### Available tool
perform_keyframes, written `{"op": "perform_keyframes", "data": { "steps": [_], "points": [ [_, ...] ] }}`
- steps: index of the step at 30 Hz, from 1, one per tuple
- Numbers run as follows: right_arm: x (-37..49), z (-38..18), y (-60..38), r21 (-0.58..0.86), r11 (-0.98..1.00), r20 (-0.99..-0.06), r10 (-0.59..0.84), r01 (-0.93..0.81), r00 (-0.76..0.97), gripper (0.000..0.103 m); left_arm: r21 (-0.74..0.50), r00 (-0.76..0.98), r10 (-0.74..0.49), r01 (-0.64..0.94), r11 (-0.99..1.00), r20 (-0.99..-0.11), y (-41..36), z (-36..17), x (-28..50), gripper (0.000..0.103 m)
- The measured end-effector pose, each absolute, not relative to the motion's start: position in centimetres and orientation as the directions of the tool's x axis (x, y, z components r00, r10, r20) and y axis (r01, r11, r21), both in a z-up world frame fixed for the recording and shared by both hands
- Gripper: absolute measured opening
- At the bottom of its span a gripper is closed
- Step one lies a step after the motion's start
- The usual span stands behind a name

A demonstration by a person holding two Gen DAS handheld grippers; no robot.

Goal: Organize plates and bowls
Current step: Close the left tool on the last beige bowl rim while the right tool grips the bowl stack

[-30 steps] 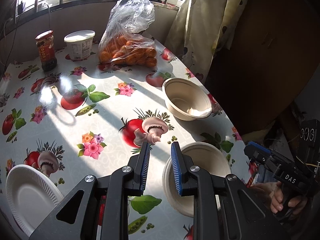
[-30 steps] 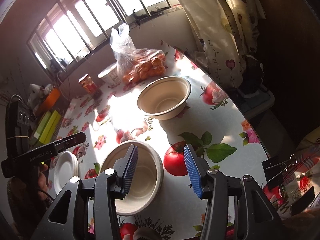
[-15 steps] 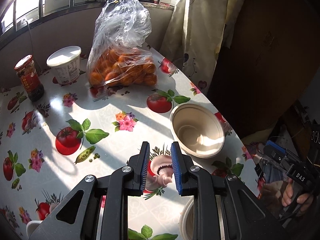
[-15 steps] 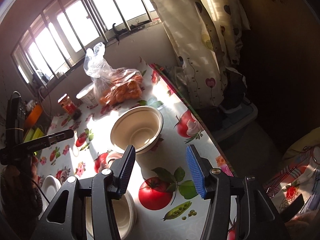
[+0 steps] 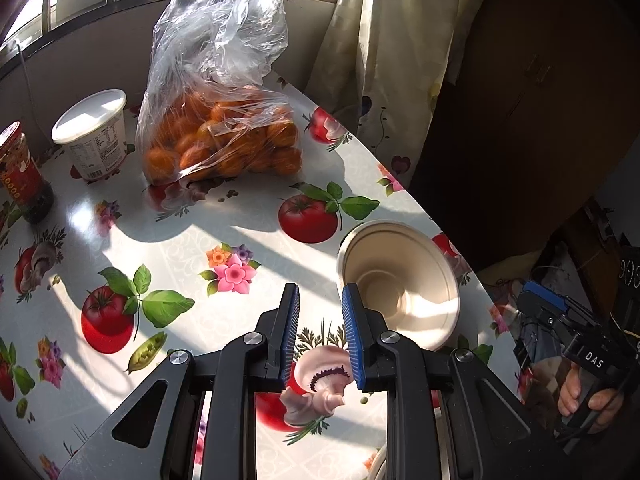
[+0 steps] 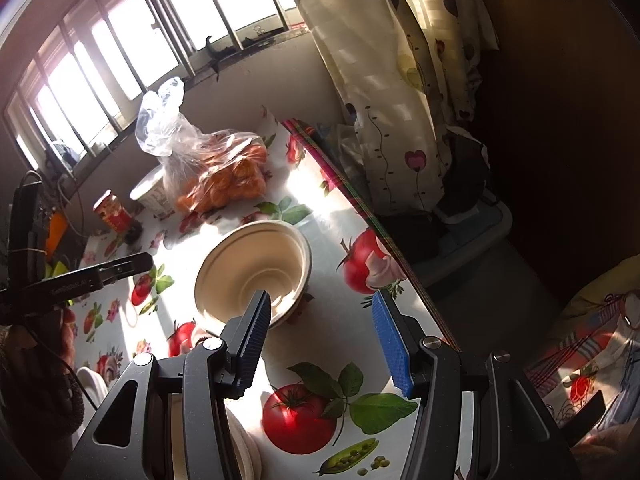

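A beige paper bowl (image 5: 400, 284) stands upright near the table's right edge; it also shows in the right wrist view (image 6: 254, 268). My left gripper (image 5: 319, 312) hovers just left of it, fingers narrowly apart and empty. My right gripper (image 6: 320, 320) is wide open and empty above the table, its left finger (image 6: 256, 332) over the bowl's near rim. A second beige bowl's rim (image 6: 244, 456) shows under my right gripper, and a sliver of it (image 5: 380, 464) in the left wrist view. A white paper plate (image 6: 94, 384) lies at the left edge.
A plastic bag of oranges (image 5: 224, 136), a white tub (image 5: 94, 134) and a red-labelled jar (image 5: 22, 176) stand at the back of the table (image 5: 200, 248). A curtain (image 5: 380, 60) hangs past the right edge. The other gripper (image 6: 76, 280) shows at the left.
Both grippers have moved forward toward the far bowl, which now looks larger and nearer. The near bowl and white plate have slipped beneath the grippers. The right gripper has opened wider.
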State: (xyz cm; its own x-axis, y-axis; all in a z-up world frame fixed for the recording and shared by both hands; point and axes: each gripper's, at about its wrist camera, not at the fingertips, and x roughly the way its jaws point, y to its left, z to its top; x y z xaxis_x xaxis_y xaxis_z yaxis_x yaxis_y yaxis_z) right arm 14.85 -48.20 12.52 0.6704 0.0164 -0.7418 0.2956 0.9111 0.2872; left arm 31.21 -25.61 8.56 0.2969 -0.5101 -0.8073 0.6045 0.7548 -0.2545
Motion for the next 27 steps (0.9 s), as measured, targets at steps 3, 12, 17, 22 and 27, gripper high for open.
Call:
{"op": "perform_keyframes", "data": {
  "steps": [3,12,17,22,27],
  "points": [
    [15.6,11.9,-48.4,0.292,0.909,-0.75,0.024,0.299,0.661,0.053,-0.255,0.285,-0.509,0.611,0.75,-0.812,-26.1,8.1,31.8,0.023],
    [17.7,9.7,-49.1,0.33,0.893,-0.777,0.072,0.306,0.626,0.053,-0.261,0.249,-0.505,0.625,0.736,-0.826,-27.4,6.8,32.9,0.023],
    [18.7,9.0,-48.8,0.35,0.893,-0.777,0.108,0.282,0.62,0.053,-0.24,0.244,-0.493,0.644,0.726,-0.835,-28.2,6.0,32.9,0.023],
    [19.8,8.1,-48.7,0.361,0.889,-0.786,0.128,0.281,0.605,0.053,-0.201,0.263,-0.464,0.649,0.733,-0.846,-28.7,5.2,32.8,0.023],
    [20.5,7.3,-48.6,0.37,0.888,-0.79,0.146,0.273,0.596,0.053,-0.19,0.266,-0.458,0.654,0.732,-0.848,-28.9,4.7,32.9,0.023]
  ]
}}
